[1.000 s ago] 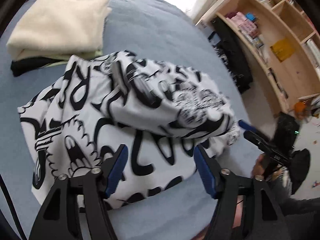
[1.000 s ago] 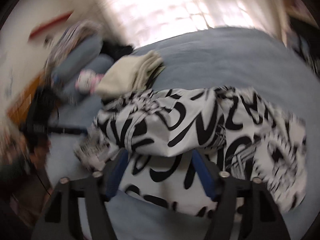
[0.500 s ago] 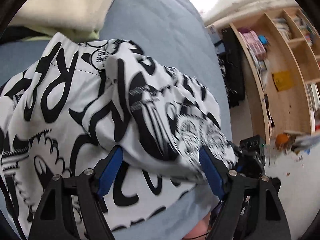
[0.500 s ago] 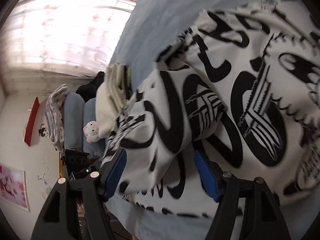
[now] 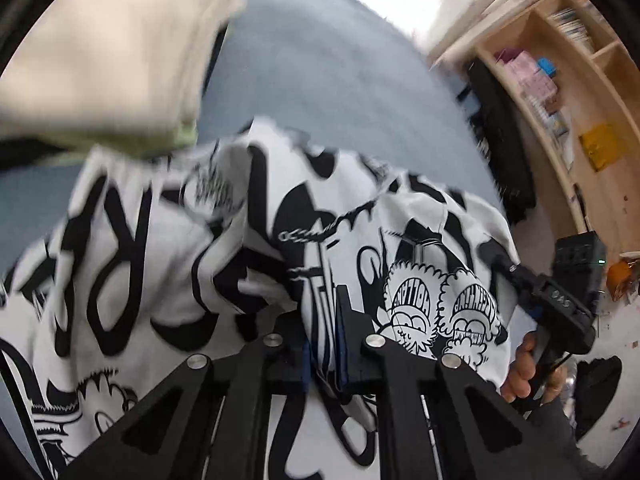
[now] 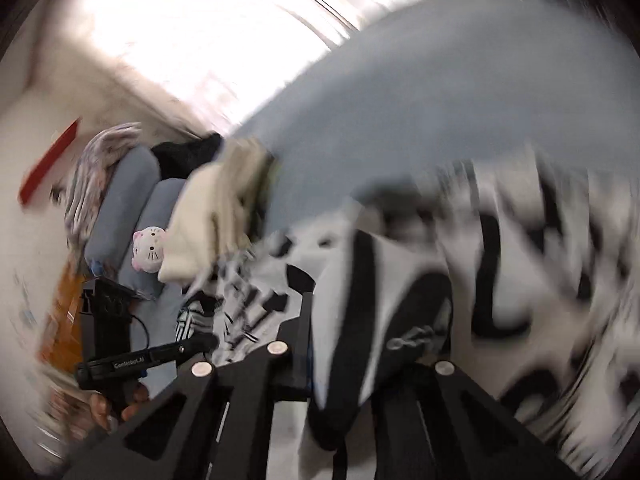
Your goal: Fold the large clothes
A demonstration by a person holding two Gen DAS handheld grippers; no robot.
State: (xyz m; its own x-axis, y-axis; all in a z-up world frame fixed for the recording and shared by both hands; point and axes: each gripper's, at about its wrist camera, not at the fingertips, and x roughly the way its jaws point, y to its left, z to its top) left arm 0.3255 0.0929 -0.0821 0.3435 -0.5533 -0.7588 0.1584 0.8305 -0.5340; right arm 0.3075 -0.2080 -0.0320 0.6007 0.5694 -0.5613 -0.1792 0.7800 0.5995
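The black-and-white printed garment [image 5: 168,264] lay bunched and only partly folded on the blue bed [image 5: 332,80], just in front of the cream folded stack [image 5: 100,52], which looked already finished. The left tool [image 5: 325,344] had pinched narrow on a fold of the printed cloth, and the right tool [image 6: 340,364] was closing on another fold at the garment's side away from the stack. Judging by that, the fold-over and the stacking were left.
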